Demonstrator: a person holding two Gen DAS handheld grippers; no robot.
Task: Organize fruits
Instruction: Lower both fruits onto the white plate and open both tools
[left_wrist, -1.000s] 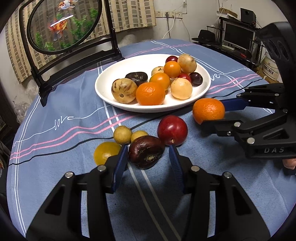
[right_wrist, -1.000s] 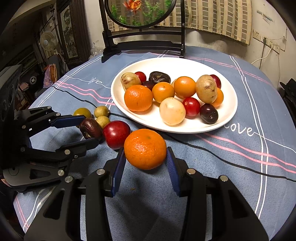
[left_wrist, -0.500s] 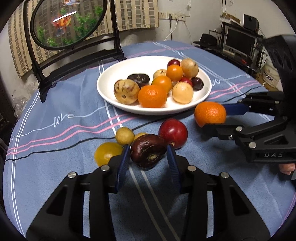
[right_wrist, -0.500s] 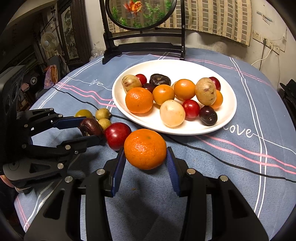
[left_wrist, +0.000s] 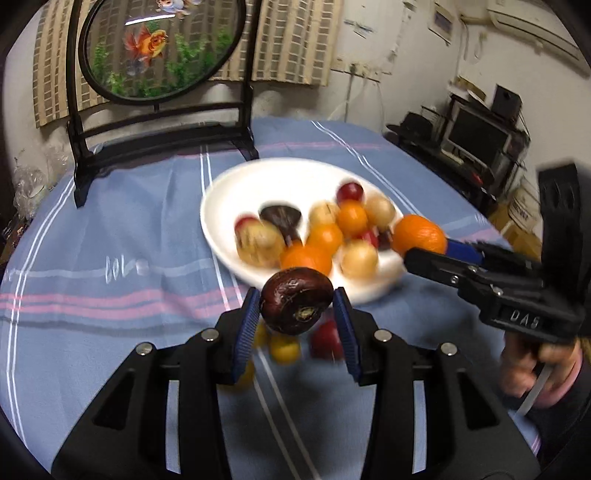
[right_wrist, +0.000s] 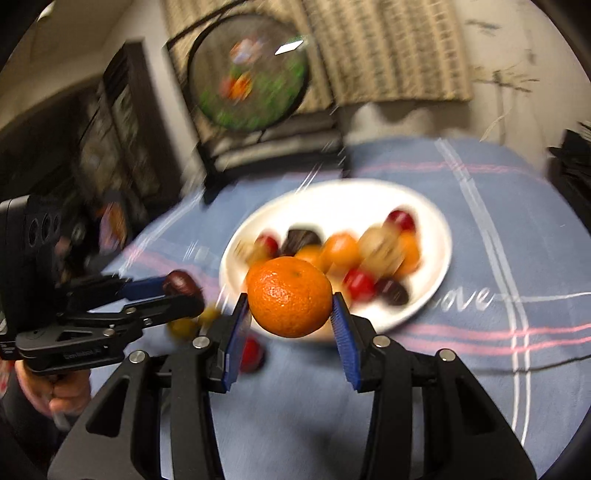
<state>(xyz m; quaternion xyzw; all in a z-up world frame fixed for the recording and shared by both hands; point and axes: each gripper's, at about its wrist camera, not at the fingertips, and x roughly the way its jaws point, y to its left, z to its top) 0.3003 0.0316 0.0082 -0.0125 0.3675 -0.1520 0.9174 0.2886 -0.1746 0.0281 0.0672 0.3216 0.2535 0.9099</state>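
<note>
Between the blue pads of the left gripper (left_wrist: 297, 312) sat a dark purple-brown fruit (left_wrist: 296, 306), clamped on both sides and held clear of the cloth, just short of the near rim of the white plate (left_wrist: 221, 206). Beside that plate, on its right as the left wrist camera saw it, the right gripper (right_wrist: 290, 314) was clenched on a large orange (right_wrist: 290, 297), which hung over the plate's near edge with both pads pressed against its peel. From the left wrist view this orange (left_wrist: 419, 234) showed at the plate's right rim, pinched by the other tool's black fingers.

On the plate lay a blurred heap of fruit: several small oranges, pale yellow-brown round ones, a few red ones and a couple of dark ones, all crowded toward the near half. Below the plate's near rim, loose on the blue striped tablecloth (left_wrist: 122, 229), lay a red fruit (left_wrist: 327, 343) and some small yellow fruits (left_wrist: 282, 349), partly hidden behind the left gripper's fingers.

Beyond the plate's far rim stood a round screen in a black frame (left_wrist: 162, 48), painted with a goldfish and green plants. A person's hand (left_wrist: 535, 363) gripped the right tool's handle, to the right of the plate; another hand (right_wrist: 55, 387) held the left tool.
</note>
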